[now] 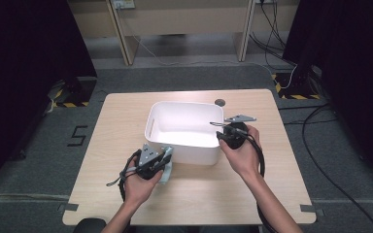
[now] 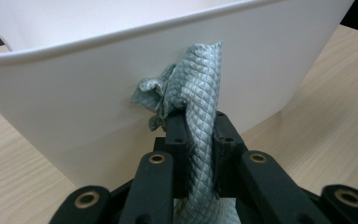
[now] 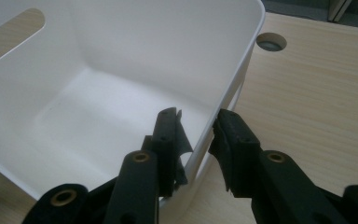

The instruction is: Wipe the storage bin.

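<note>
At the left, the left hand-held gripper (image 2: 199, 140) is clamped on one grey-green cloth (image 2: 198, 88), held just outside the near wall of one white bin (image 1: 184, 155) on the desk (image 1: 121, 121). At the right, the right hand-held gripper (image 3: 193, 135) straddles the bin's right rim, one jaw inside and one outside; whether the pads press on it cannot be told. The step in hand looks like putting the cloth in. Next, the left hand must likely lift it over the rim and release.
</note>
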Demonstrator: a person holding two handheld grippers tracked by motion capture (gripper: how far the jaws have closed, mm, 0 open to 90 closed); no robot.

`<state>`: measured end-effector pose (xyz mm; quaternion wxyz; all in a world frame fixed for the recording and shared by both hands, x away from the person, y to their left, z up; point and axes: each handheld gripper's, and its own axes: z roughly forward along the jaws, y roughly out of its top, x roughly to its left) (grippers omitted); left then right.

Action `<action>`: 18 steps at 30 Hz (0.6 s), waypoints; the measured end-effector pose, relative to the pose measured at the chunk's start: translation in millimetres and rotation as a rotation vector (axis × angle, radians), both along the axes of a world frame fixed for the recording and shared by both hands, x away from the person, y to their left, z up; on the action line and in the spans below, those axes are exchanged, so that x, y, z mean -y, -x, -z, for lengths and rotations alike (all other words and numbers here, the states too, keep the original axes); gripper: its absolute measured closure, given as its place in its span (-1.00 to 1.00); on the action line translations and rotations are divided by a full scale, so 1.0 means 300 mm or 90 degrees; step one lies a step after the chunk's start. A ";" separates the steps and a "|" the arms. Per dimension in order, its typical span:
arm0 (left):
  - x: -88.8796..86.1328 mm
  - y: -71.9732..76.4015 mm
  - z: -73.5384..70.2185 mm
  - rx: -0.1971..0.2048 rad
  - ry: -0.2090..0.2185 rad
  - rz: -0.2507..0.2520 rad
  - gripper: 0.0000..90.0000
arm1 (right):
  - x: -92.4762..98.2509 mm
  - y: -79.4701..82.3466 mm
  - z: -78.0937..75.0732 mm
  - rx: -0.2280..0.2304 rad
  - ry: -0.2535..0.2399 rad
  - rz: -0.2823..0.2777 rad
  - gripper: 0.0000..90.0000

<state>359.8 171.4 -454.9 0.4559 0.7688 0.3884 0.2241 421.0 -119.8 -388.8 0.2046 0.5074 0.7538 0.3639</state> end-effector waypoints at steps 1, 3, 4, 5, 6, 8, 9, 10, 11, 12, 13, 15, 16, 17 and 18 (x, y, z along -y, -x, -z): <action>0.000 -0.001 0.003 0.001 0.001 0.001 0.77 | 0.000 0.000 0.000 0.000 -0.001 0.000 0.56; 0.001 -0.001 0.008 0.001 0.000 0.002 0.77 | 0.000 0.000 0.000 0.000 -0.001 0.000 0.56; 0.001 -0.001 0.011 0.001 -0.003 0.002 0.77 | -0.001 0.000 0.001 0.001 -0.001 0.000 0.56; 0.002 -0.001 0.014 0.000 -0.004 0.003 0.77 | -0.001 0.000 0.001 0.001 -0.001 0.000 0.56; 0.002 -0.002 0.017 0.000 -0.004 0.003 0.77 | -0.002 0.000 0.000 0.001 0.000 0.000 0.56; 0.003 -0.002 0.024 -0.003 -0.004 0.003 0.77 | -0.001 0.000 0.000 0.002 0.001 -0.001 0.56; 0.003 -0.002 0.027 -0.004 -0.006 0.003 0.77 | -0.001 0.000 0.000 0.002 0.001 -0.001 0.56; 0.004 -0.003 0.031 -0.005 -0.005 0.003 0.77 | -0.002 0.001 0.000 0.001 0.000 0.000 0.56; 0.005 -0.003 0.034 -0.006 -0.007 0.003 0.77 | -0.002 0.001 0.000 0.002 0.000 0.000 0.56; 0.006 -0.003 0.036 -0.006 -0.007 0.002 0.77 | -0.002 0.001 0.000 0.002 0.000 0.000 0.56; 0.005 -0.003 0.038 -0.008 -0.010 0.003 0.77 | -0.002 0.001 0.001 0.003 0.000 0.000 0.56; 0.006 -0.004 0.042 -0.008 -0.010 0.004 0.77 | -0.002 0.001 0.000 0.002 0.000 0.001 0.56; 0.005 -0.004 0.044 -0.010 -0.011 0.004 0.77 | -0.002 0.001 0.001 0.002 0.000 0.001 0.55; 0.005 -0.005 0.046 -0.011 -0.012 0.004 0.77 | -0.002 0.001 0.001 0.003 0.000 0.000 0.56; 0.006 -0.005 0.048 -0.011 -0.011 0.004 0.77 | -0.002 0.001 0.001 0.002 -0.001 0.000 0.56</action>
